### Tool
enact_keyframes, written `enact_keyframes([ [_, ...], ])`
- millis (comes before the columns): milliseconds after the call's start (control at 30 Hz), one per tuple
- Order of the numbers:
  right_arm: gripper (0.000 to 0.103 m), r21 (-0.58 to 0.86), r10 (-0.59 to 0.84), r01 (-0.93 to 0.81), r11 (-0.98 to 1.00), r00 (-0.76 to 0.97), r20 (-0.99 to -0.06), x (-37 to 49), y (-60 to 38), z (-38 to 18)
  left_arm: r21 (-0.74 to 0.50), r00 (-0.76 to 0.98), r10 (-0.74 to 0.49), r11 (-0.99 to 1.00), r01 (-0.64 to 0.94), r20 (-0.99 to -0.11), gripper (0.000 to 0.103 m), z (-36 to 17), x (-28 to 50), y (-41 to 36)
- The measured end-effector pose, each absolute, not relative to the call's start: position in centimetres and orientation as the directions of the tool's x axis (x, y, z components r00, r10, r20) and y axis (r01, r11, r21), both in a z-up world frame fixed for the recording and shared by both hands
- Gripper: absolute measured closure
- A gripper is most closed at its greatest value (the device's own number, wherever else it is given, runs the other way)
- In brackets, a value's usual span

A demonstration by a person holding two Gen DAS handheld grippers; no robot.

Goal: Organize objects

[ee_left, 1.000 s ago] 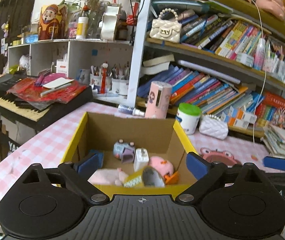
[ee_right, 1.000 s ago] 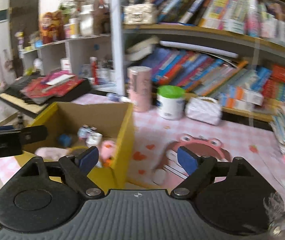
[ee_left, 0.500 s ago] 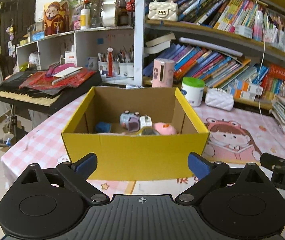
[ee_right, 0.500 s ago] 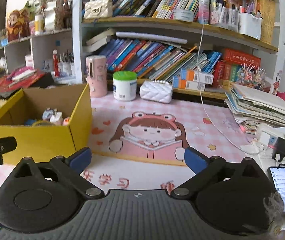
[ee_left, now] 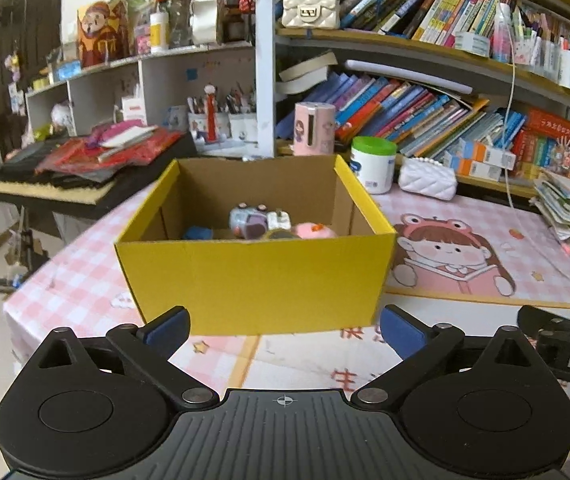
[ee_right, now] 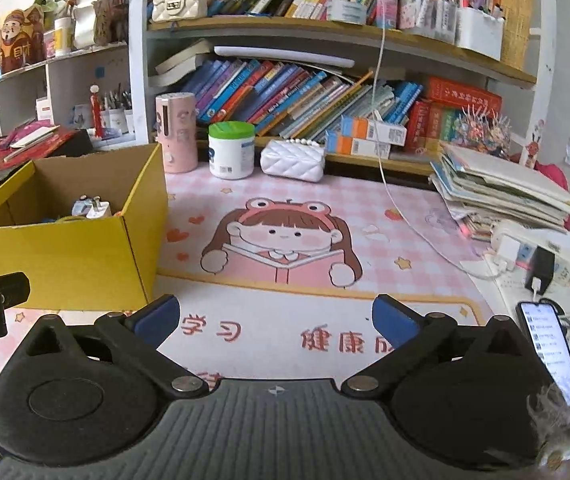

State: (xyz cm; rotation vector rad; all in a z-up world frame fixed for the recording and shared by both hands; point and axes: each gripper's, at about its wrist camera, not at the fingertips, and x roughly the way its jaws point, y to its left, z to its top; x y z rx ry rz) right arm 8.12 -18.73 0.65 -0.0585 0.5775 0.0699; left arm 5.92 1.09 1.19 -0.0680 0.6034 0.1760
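Note:
A yellow cardboard box [ee_left: 253, 280] stands open on the pink desk, just ahead of my left gripper [ee_left: 283, 326]. Inside lie a purple-grey toy [ee_left: 247, 220], a white plug [ee_left: 279, 220], a pink toy [ee_left: 315, 231] and a blue piece [ee_left: 198, 233]. The left jaws are opening, with nothing between them. My right gripper [ee_right: 275, 318] is open and empty over the printed mat [ee_right: 285, 240], with the box [ee_right: 65, 256] to its left. Each gripper's body shows at the edge of the other's view.
Behind the box stand a pink cylinder [ee_right: 175, 132], a green-lidded white jar [ee_right: 231, 150] and a white quilted purse [ee_right: 292, 159]. At the right are piled books [ee_right: 501, 192], a power strip [ee_right: 525, 244] and a phone [ee_right: 551, 356]. A keyboard [ee_left: 65, 188] sits left of the desk.
Both grippers have pulled back from over the box, which now stands in front of them. The right view has swung right onto the mat. Both pairs of jaws have widened.

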Motion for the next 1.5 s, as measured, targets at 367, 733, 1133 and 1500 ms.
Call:
enact_keyframes([
  [367,0.0,-0.034,0.04,-0.073,0.997,0.814,-0.58,7.4,-19.1,0.0,-0.023,0.757,0.128,0.982,-0.186,-0.641,0.001,0.0,5.6,0.5],
  [733,0.0,-0.032,0.028,-0.058,0.998,0.81,-0.586,7.4,-20.4,-0.1,-0.017,0.753,0.119,0.985,-0.17,-0.648,0.001,-0.2,6.2,-0.8],
  [1133,0.0,-0.026,0.027,-0.053,0.998,0.805,-0.593,7.8,-20.9,-0.1,-0.015,0.747,0.081,0.993,-0.121,-0.66,0.001,-0.2,7.1,-1.6],
  [1500,0.0,-0.019,0.026,-0.048,0.999,0.78,-0.626,8.2,-19.6,-0.5,-0.056,0.74,0.118,0.977,-0.206,-0.662,0.001,0.4,8.4,-2.0],
])
